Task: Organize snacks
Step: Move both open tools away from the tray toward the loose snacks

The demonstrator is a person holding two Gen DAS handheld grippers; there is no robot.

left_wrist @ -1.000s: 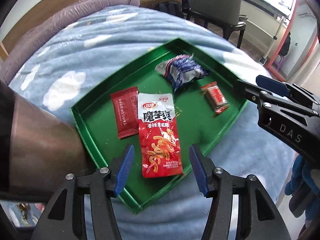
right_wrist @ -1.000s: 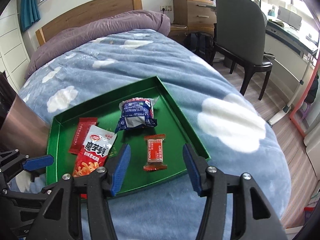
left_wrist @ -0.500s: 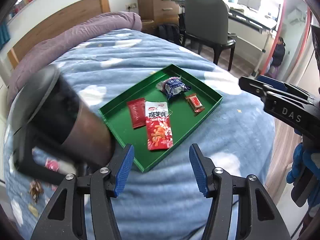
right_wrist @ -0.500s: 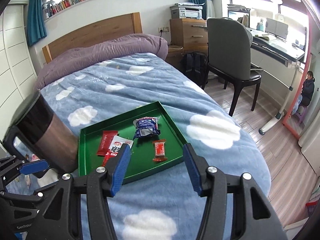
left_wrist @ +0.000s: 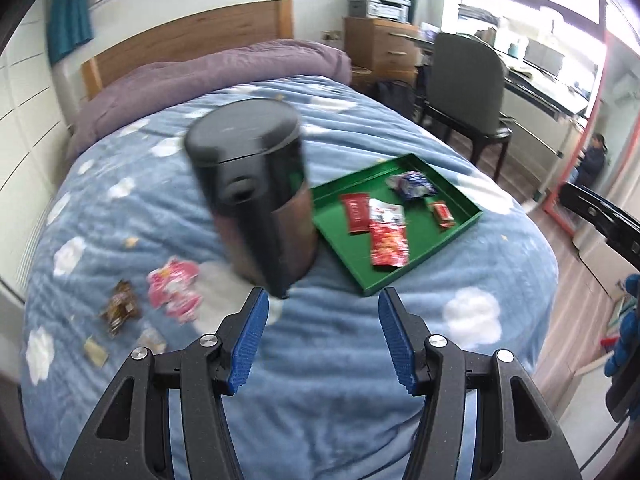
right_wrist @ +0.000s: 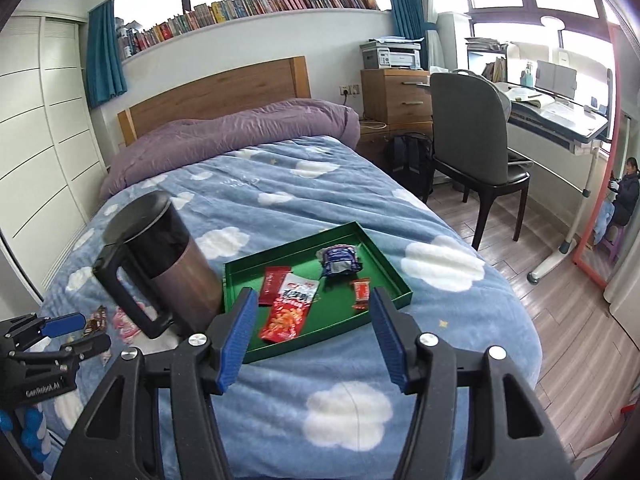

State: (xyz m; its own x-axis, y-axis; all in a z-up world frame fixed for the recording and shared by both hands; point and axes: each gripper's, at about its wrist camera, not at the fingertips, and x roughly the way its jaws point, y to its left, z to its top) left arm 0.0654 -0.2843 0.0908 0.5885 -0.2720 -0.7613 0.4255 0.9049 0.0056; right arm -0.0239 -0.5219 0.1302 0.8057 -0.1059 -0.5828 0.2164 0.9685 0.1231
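With both grippers' fingers apart and empty, the pink packet (left_wrist: 174, 296) beside the bin (left_wrist: 256, 200) should be approached squarely by the left gripper (left_wrist: 320, 340), then carried to the green tray (left_wrist: 460, 236)

- Home bedroom, doubles as a study.
- Bed (right_wrist: 280, 208) straight ahead of the jaws: blue cloud-print blanket, purple duvet (right_wrist: 240, 132) bunched at the far end, wooden headboard (right_wrist: 216, 92) behind it.
- Long shelf of books (right_wrist: 248, 12) high on the far wall under the window, teal curtains (right_wrist: 104, 52) either side.
- White built-in wardrobe (right_wrist: 44, 152) far left of the jaws.
- Right of the jaws: grey chair (right_wrist: 472, 140) at a desk (right_wrist: 560, 116), backpack (right_wrist: 408, 160) on the wood floor.
- Wooden drawer unit (right_wrist: 396, 96) beside the headboard, printer (right_wrist: 392, 54) on top.
- Snack packets in a green tray (right_wrist: 320, 248) on the blanket, just ahead of the jaws.
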